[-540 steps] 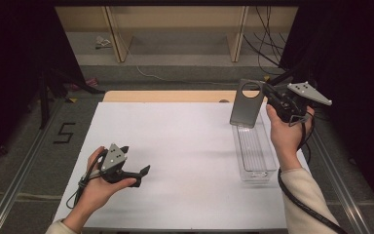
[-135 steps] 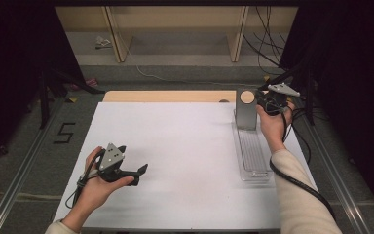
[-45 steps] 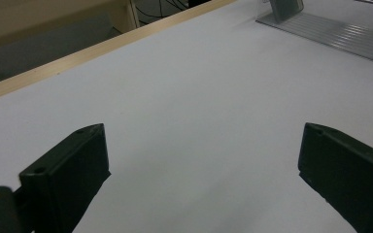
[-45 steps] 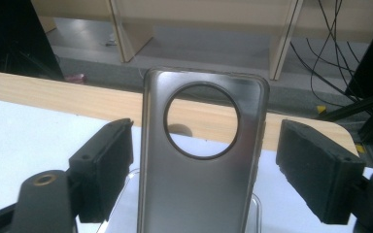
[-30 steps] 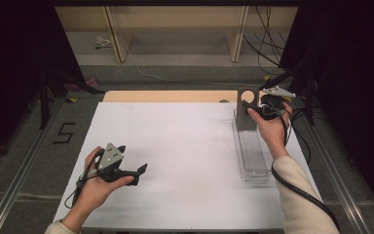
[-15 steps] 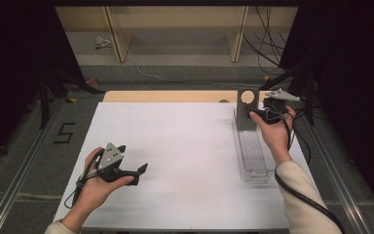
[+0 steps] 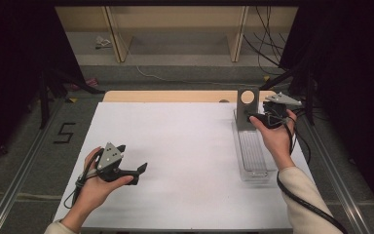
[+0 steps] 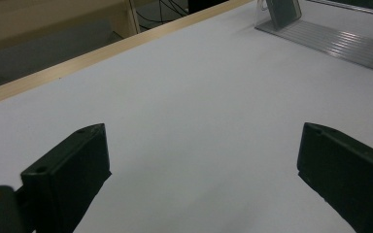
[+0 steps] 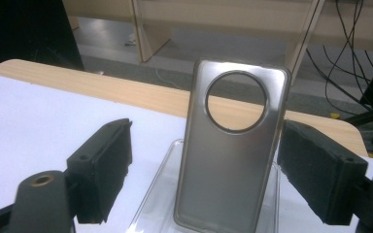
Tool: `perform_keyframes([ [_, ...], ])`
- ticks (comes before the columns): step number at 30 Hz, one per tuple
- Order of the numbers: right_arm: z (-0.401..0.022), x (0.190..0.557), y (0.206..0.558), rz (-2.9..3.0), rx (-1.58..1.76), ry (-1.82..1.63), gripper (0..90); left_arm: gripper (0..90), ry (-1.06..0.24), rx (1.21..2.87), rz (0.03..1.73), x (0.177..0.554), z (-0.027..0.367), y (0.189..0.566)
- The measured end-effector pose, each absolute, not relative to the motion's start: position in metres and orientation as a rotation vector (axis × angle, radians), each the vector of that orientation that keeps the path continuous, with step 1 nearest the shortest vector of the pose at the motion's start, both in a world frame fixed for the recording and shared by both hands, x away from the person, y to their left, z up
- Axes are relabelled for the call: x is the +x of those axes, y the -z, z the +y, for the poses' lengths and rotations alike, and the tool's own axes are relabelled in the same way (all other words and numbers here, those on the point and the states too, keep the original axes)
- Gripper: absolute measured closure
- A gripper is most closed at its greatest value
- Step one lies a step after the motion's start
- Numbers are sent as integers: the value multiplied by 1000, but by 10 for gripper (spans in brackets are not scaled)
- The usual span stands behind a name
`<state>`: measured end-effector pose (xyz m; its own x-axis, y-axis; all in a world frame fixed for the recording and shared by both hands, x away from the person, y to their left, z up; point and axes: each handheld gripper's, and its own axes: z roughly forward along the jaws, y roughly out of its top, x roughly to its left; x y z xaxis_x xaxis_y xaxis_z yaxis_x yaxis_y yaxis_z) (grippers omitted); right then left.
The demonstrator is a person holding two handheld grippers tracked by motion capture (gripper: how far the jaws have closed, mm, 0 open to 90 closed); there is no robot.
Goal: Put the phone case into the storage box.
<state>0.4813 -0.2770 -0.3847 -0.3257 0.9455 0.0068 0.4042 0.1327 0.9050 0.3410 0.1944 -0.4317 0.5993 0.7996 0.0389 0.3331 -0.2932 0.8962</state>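
A grey phone case [image 7: 246, 111] [image 9: 232, 160] with a round hole near its top stands upright in the far end of a clear ribbed tray [image 7: 253, 155] [image 9: 151, 201] at the table's right. My right gripper [image 7: 254, 117] [image 9: 206, 127] is open right behind it, a jaw on either side; the right jaw is close to the case's edge and the left one is well apart. My left gripper [image 7: 139, 173] [image 8: 203, 133] is open, held just above the white sheet [image 7: 185, 146] at the front left, with nothing between its jaws. In the left gripper view the tray [image 8: 330, 41] and the case [image 8: 281, 8] show far off.
The white sheet covers most of the wooden table [image 7: 175, 96]. Beyond the table's far edge stand wooden shelf legs [image 7: 114, 34] and loose cables [image 7: 268, 44]. A metal rail [image 7: 19, 180] runs along the left side. A thick cable [image 7: 307, 204] trails from my right gripper.
Earlier my right gripper held the case up over the tray; it now stands in the tray's far end with the jaws open beside it. The left gripper has barely moved.
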Motion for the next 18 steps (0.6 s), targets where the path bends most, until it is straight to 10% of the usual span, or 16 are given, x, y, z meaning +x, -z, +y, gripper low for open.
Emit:
perform_keyframes([
  [18,-275,458,383,1852,1271,-1196,209,43,-623,1872,908,341,195,430],
])
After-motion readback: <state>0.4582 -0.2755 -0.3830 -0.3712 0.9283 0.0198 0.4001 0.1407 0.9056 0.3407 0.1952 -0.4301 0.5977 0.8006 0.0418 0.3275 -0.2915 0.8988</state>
